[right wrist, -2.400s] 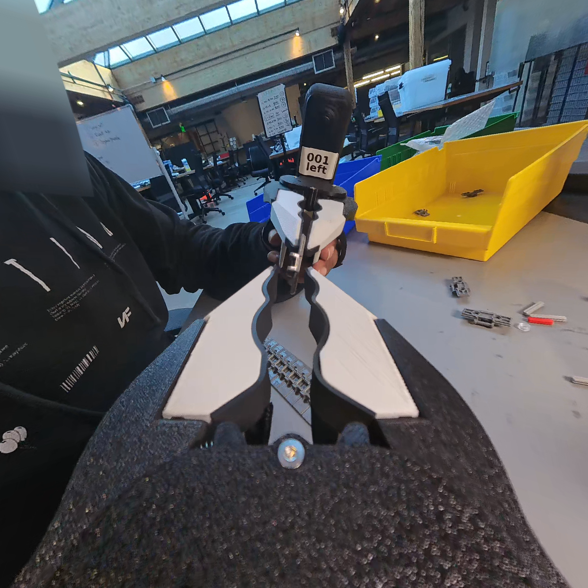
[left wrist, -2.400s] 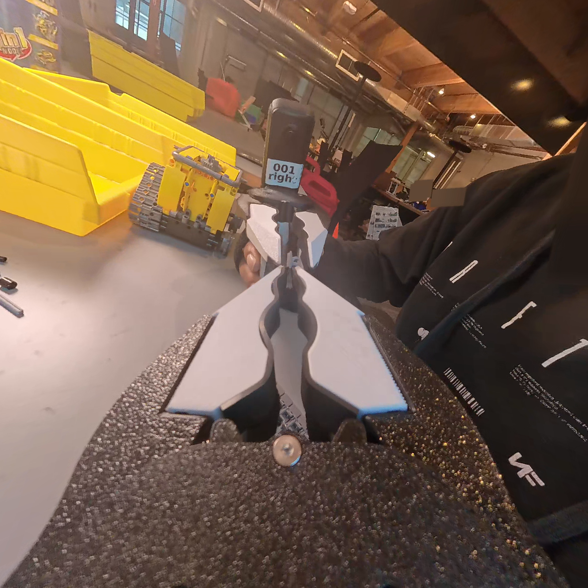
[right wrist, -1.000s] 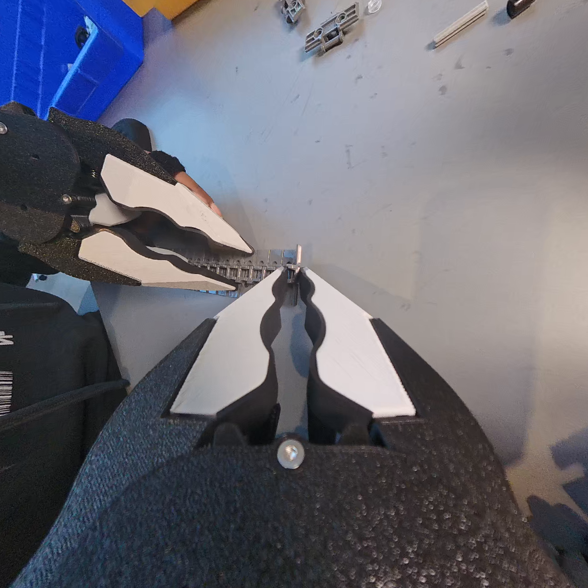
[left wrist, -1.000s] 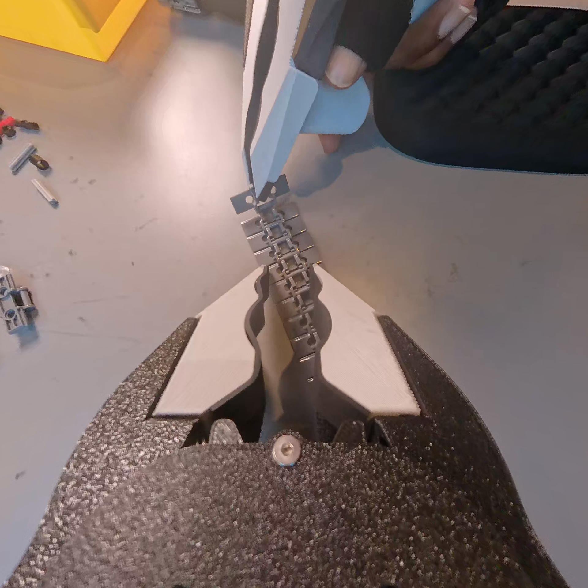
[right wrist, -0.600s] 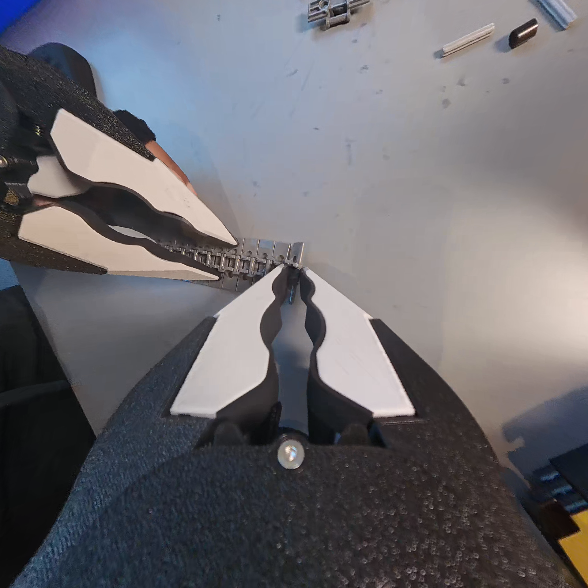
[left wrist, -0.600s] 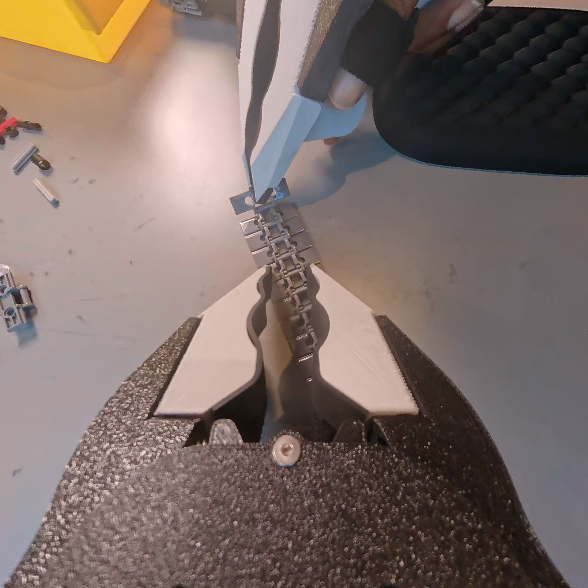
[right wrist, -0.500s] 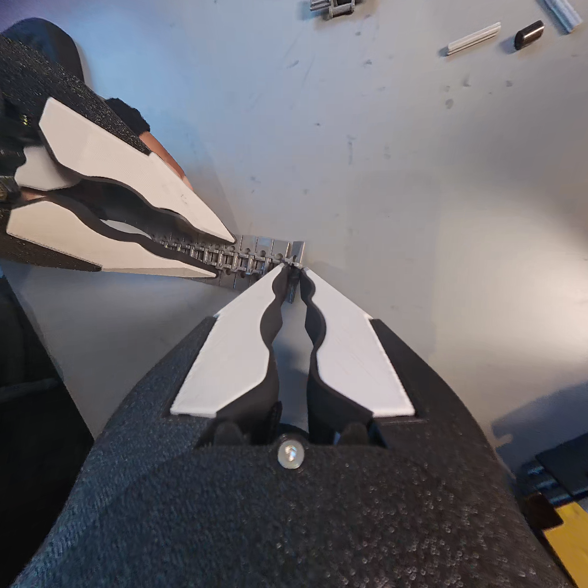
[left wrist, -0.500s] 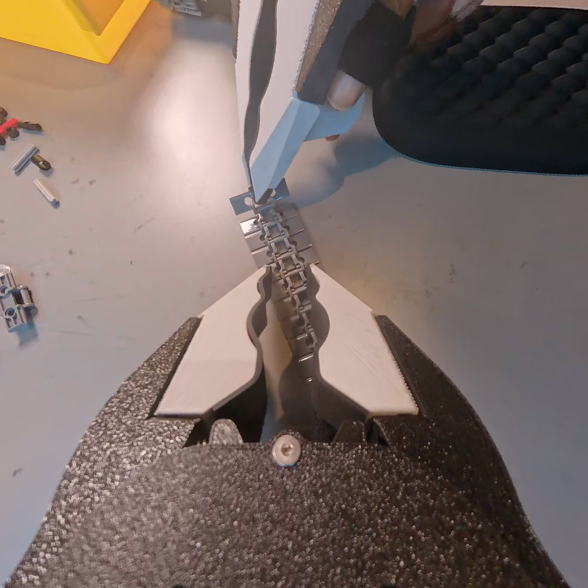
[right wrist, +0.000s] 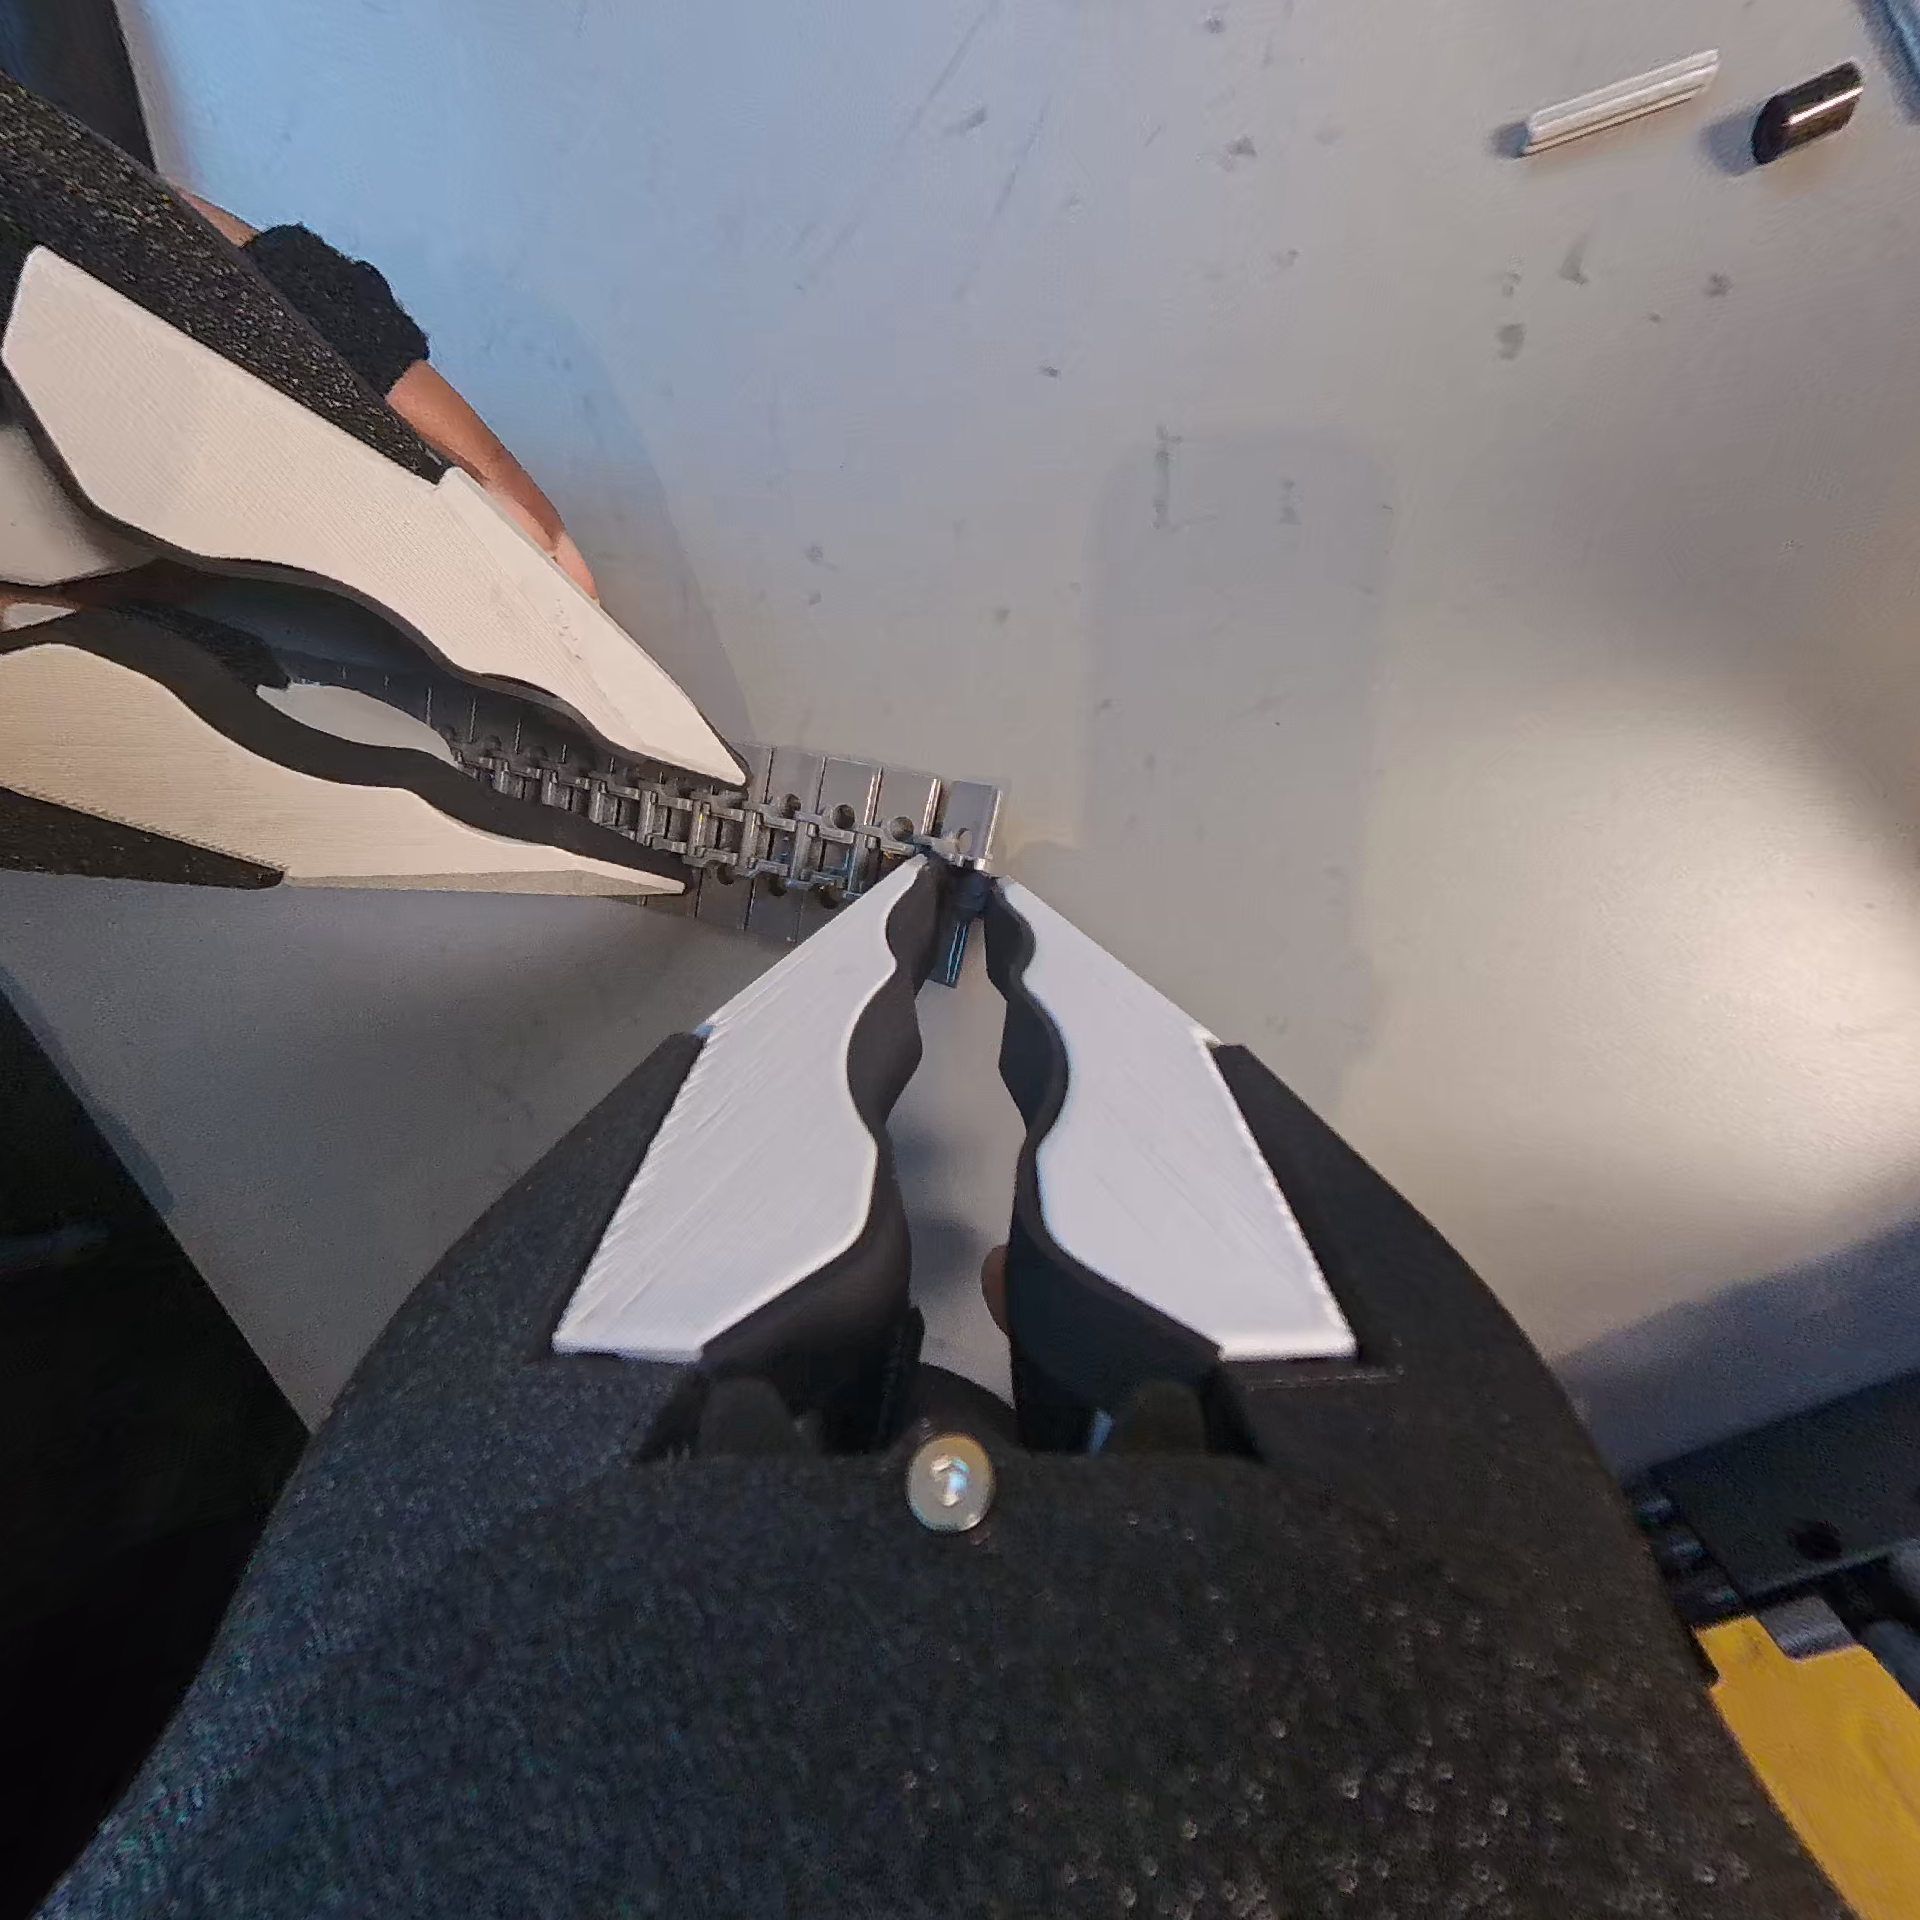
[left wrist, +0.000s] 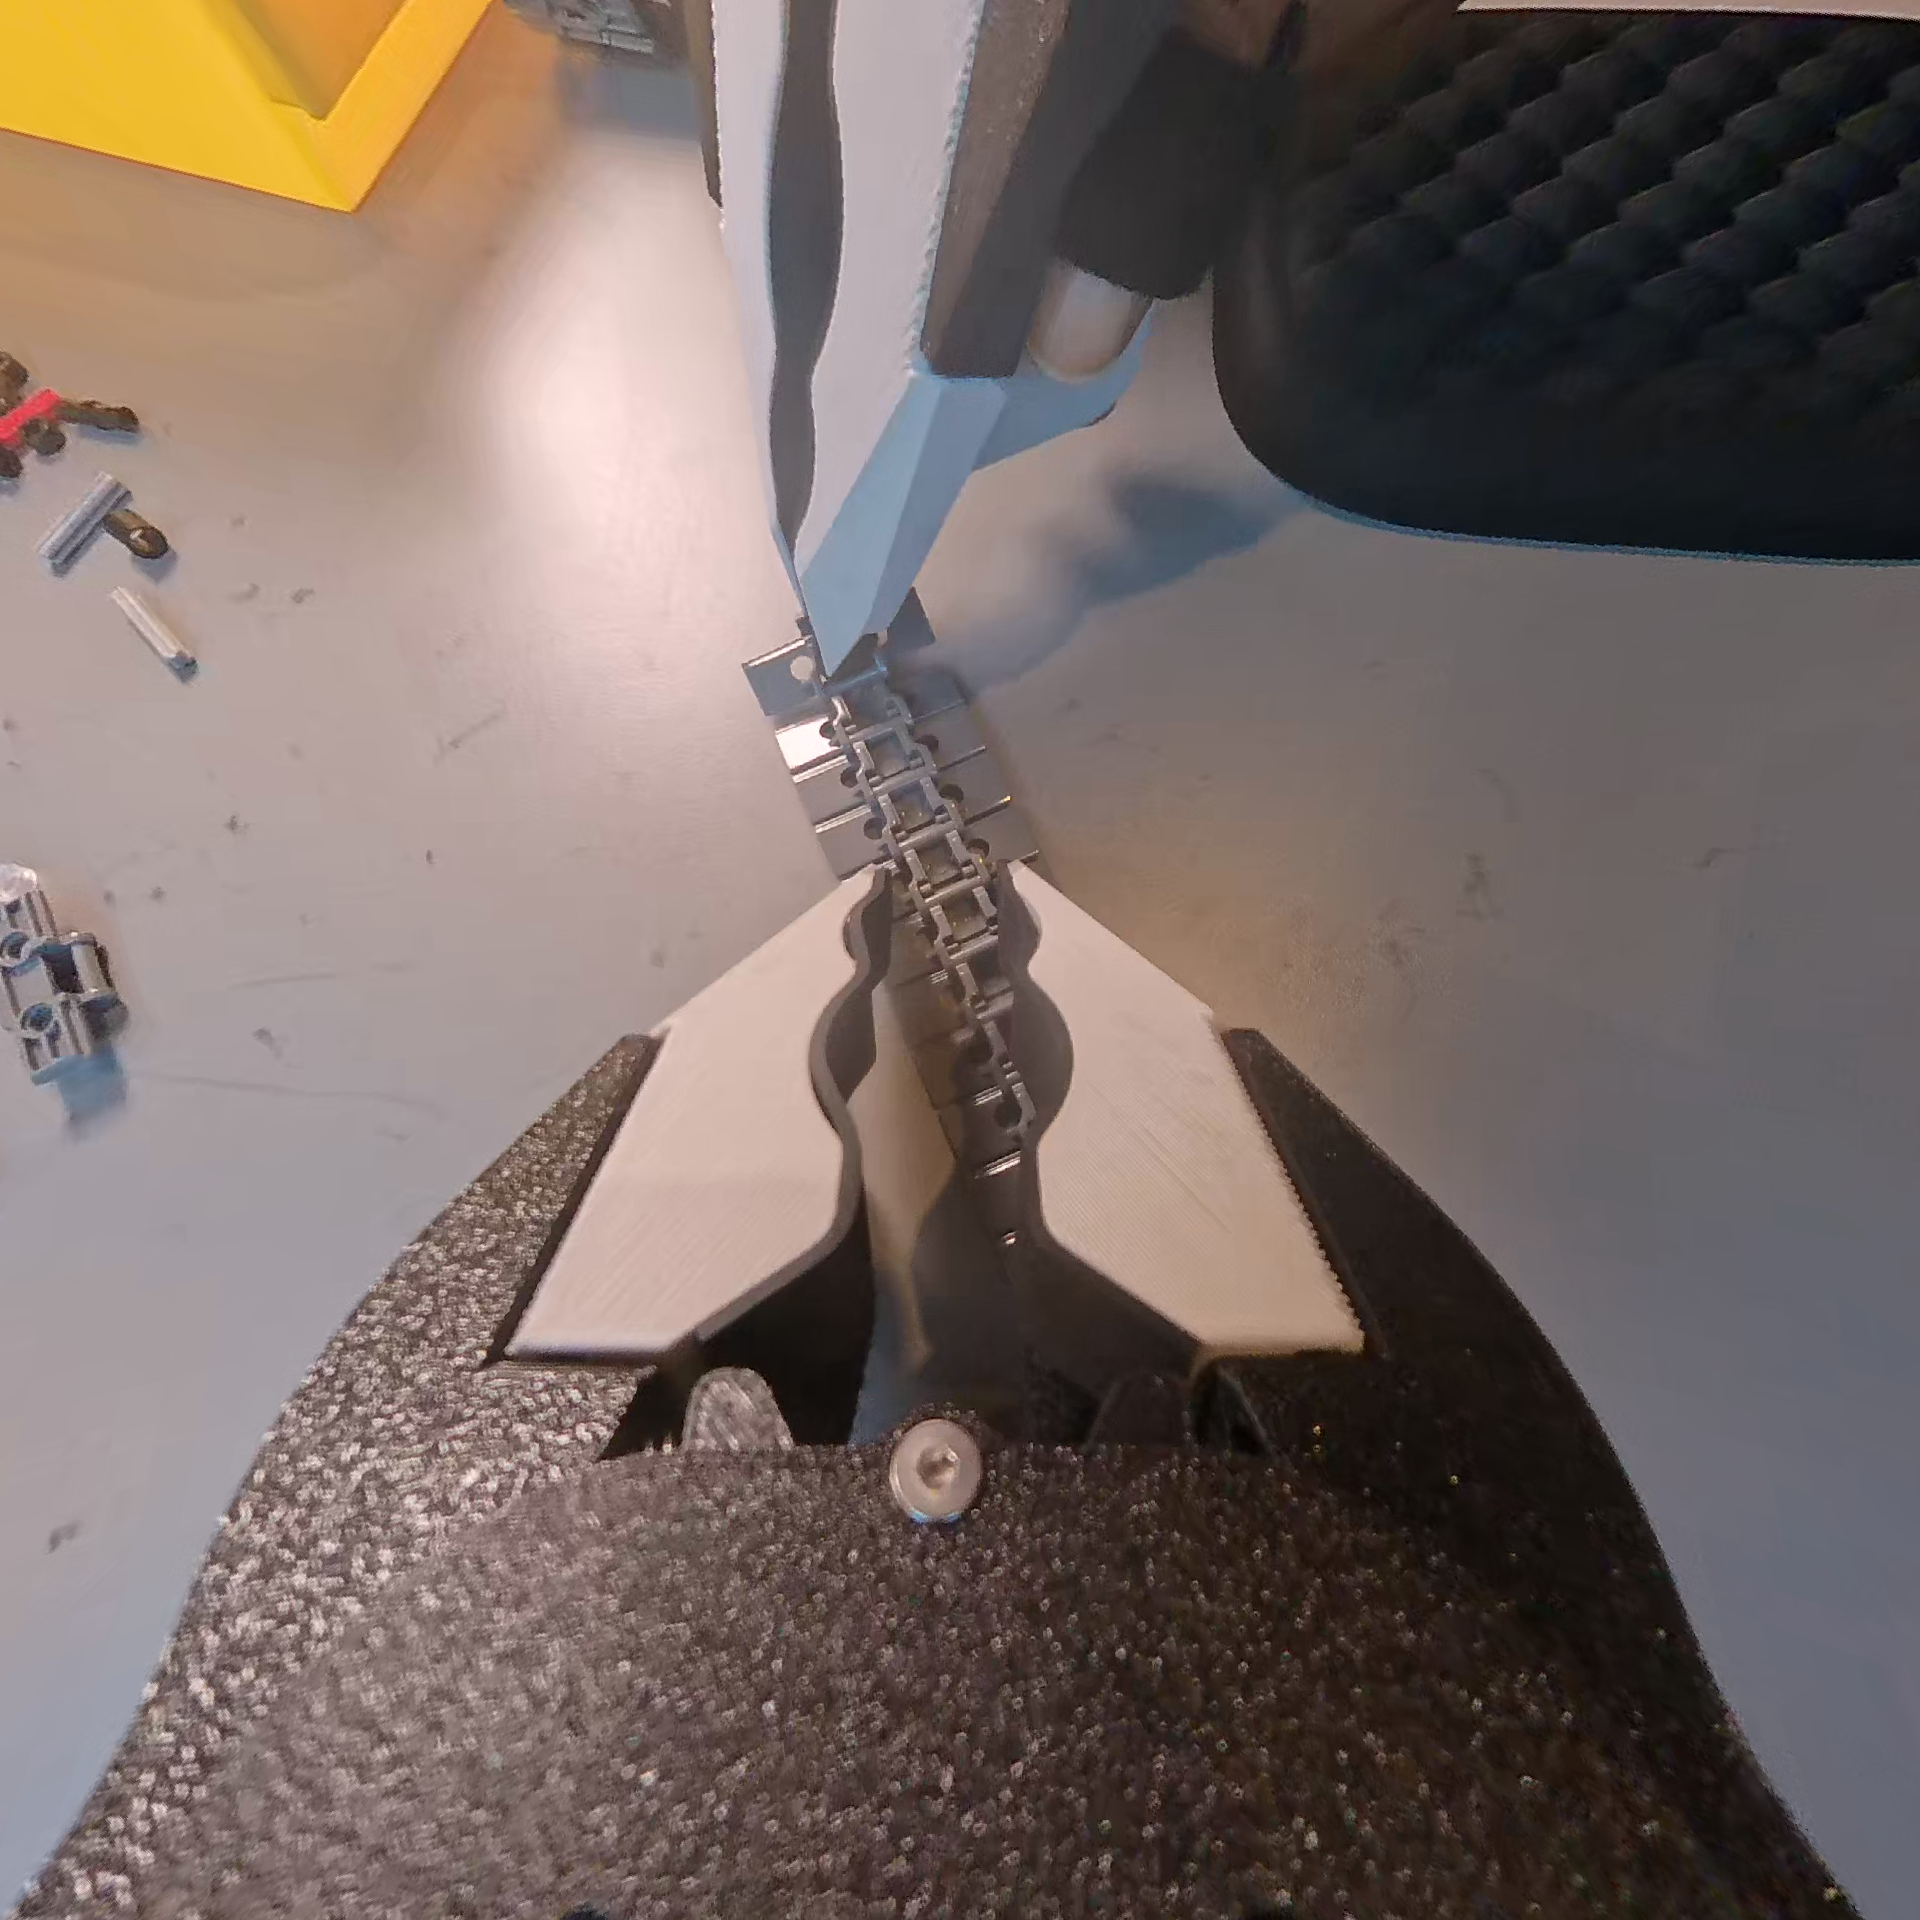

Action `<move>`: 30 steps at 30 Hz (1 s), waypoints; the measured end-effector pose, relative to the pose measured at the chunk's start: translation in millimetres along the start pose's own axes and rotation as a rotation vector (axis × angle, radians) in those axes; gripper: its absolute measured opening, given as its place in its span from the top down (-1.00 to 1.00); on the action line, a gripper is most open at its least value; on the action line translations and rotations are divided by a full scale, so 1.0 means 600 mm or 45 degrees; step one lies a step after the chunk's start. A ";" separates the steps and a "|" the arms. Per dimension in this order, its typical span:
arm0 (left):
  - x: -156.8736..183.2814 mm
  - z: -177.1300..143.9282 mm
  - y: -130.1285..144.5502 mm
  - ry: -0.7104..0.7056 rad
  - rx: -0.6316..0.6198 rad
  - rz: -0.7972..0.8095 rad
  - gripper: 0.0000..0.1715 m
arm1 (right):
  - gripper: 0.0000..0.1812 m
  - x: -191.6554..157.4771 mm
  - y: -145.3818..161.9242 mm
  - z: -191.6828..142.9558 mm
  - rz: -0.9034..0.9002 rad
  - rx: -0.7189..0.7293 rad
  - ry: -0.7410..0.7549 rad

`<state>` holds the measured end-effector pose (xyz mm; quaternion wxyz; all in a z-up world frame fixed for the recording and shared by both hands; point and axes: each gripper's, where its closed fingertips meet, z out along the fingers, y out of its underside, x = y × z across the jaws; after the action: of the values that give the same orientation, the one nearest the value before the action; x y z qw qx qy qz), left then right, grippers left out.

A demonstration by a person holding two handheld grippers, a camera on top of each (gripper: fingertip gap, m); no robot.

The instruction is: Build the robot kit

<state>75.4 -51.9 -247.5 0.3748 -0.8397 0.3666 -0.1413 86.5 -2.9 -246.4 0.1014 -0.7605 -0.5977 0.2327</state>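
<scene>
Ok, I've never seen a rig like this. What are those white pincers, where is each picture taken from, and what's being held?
They are two hand-held grippers, each carrying a camera that looks along its own fingers. In the left wrist view, the left gripper is shut on a grey chain of toy track links, and the right gripper comes in from above. In the right wrist view, the right gripper pinches the chain's end link. On the grey table lie small loose parts, beside a yellow bin.
</scene>
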 end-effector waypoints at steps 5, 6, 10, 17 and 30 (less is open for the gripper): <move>0.000 -0.001 0.001 0.005 0.000 0.001 0.79 | 0.91 0.000 0.000 0.004 -0.049 -0.047 0.032; 0.000 -0.001 0.001 0.006 0.000 0.001 0.79 | 0.91 0.000 0.000 0.004 -0.056 -0.046 0.040; 0.000 -0.001 0.001 0.009 0.001 0.004 0.79 | 0.92 0.001 -0.001 0.003 -0.175 -0.026 0.164; 0.000 -0.001 0.002 0.006 0.002 0.011 0.79 | 0.91 0.002 -0.005 0.001 -0.180 0.078 0.232; 0.001 -0.006 0.006 0.068 0.009 0.030 0.79 | 0.70 0.012 -0.018 -0.043 0.018 0.363 -0.100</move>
<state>72.2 -55.8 -247.7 0.3694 -0.8299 0.3860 -0.1606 90.5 9.8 -221.0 0.1831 -0.7327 -0.5569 0.3456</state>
